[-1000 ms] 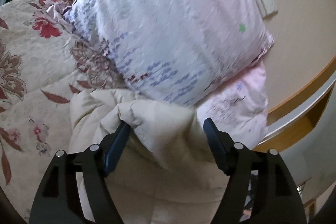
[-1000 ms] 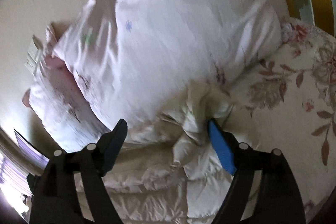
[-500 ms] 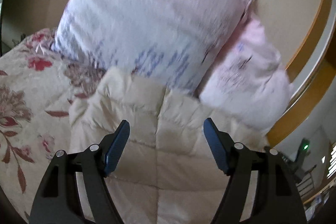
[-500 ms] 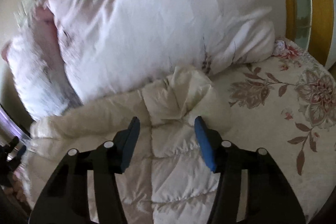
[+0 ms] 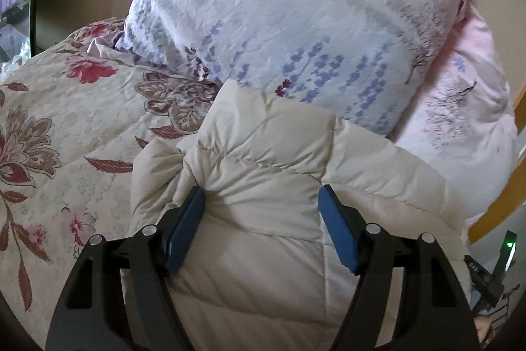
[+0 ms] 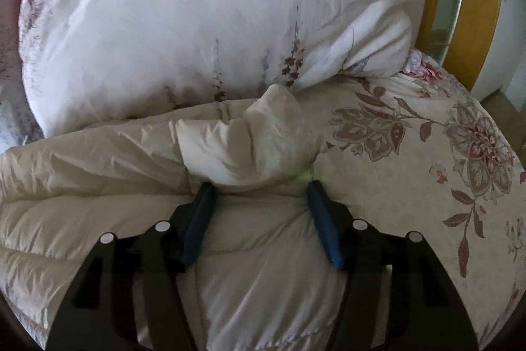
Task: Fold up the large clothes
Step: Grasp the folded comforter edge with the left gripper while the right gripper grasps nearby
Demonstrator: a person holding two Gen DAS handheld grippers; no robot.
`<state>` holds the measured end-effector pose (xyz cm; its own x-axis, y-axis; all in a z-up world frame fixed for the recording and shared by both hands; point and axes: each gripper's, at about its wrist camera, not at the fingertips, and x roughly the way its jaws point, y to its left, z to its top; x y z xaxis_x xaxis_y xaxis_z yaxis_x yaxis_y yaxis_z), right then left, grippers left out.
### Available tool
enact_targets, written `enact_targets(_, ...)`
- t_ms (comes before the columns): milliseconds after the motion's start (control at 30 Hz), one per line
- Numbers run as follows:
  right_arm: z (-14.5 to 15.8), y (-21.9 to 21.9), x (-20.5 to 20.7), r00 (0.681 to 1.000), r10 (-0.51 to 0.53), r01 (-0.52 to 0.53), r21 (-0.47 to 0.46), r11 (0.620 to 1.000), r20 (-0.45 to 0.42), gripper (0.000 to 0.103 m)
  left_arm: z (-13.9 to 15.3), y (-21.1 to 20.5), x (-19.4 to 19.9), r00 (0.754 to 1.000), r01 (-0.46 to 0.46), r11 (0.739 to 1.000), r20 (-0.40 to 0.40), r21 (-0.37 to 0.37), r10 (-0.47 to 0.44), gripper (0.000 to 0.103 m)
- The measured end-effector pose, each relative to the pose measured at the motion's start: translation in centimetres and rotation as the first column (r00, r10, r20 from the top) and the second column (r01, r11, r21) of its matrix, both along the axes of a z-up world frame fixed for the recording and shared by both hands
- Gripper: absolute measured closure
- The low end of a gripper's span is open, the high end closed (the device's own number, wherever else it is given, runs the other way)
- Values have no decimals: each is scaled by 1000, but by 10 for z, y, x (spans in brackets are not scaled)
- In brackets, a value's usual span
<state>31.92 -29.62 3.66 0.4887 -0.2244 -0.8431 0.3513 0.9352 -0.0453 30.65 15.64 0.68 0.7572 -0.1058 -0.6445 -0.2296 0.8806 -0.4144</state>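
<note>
A cream quilted puffer jacket [image 5: 263, 173] lies on a floral bedspread [image 5: 65, 120], its top edge against the pillows. My left gripper [image 5: 261, 203] has its blue pads wide apart, pressed down astride a bunched fold of the jacket. In the right wrist view the jacket [image 6: 98, 186] spreads to the left, with a puckered corner [image 6: 263, 140] standing up. My right gripper [image 6: 259, 193] straddles the base of that corner with its pads against the fabric on both sides, jaws partly closed.
A large pale floral pillow [image 5: 296, 22] leans behind the jacket, and a pink pillow [image 5: 460, 120] sits to its right. The same large pillow [image 6: 197, 22] fills the right wrist view. A wooden bed frame [image 6: 473, 5] stands at the right. The bedspread [image 6: 427, 170] extends rightwards.
Both grippers have come down onto the jacket, and it now lies flatter on the bed. The right jaws have narrowed around the puckered corner. The left jaws stay wide.
</note>
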Motion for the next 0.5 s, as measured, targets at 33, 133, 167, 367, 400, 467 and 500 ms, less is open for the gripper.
enact_targets(33, -1, -1, 2, 1000, -7, 7, 7, 1000, -4, 42, -2, 0, 3, 1000, -4, 1000, -5, -2, 4, 30)
enact_targets(133, -5, -7, 7, 1000, -19, 19, 33, 999, -14, 40, -6, 3, 12, 1000, -7, 1000, -19, -29, 7, 30)
enact_targets(167, -5, -9, 7, 1000, -13, 14, 53, 999, -15, 40, -6, 6, 11, 1000, -6, 999, -17, -49, 5, 30)
enact_targets(367, 34, -42, -41, 996, -66, 47, 261, 964, 64, 27, 13, 41, -32, 999, 32, 971, 29, -238, -26, 28)
enact_targets(400, 43, -49, -55, 993, -91, 67, 276, 959, 74, 22, 15, 44, -41, 999, 30, 969, 31, -246, -23, 26)
enact_targets(467, 56, -64, -83, 987, -131, 94, 324, 941, 94, 22, 17, 57, -67, 999, 20, 967, 35, -254, -11, 24)
enact_targets(500, 60, -71, -96, 984, -152, 110, 346, 932, 96, 22, 17, 62, -80, 999, 17, 966, 35, -258, -8, 24)
